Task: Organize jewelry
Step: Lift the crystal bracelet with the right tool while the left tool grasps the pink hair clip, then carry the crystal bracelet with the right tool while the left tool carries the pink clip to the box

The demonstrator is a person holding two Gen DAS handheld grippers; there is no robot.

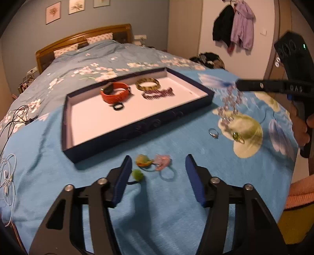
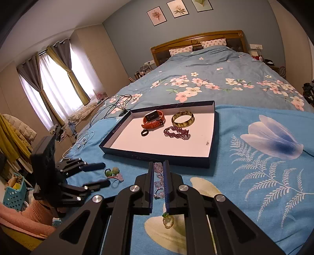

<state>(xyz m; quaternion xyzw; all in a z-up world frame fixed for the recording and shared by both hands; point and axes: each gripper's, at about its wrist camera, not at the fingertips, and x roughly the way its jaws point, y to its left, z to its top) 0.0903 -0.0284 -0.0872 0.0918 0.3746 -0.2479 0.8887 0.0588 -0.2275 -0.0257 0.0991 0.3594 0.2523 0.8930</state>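
Jewelry tray (image 2: 157,155) with no legible writing; "DAB" on right tongs (image 1: 238,84).

A bedroom with a big bed

The bed (image 2: 225,64) has a blue flower blanket (image 2: 255,157) and a brown headboard (image 2: 198,42). Three pictures (image 2: 178,9) hang above. Curtains (image 2: 58,78) cover the window, and clothes (image 1: 233,29) hang by the wall.

Daylight glows through the curtained window (image 2: 58,82), blown out white, yet I find the room dim and warm-tinted. My left view smears with motion blur across the tray (image 1: 137,125). Fisheye bending curves both frames, with dark vignetted corners. Soft shadows sit under the tray.
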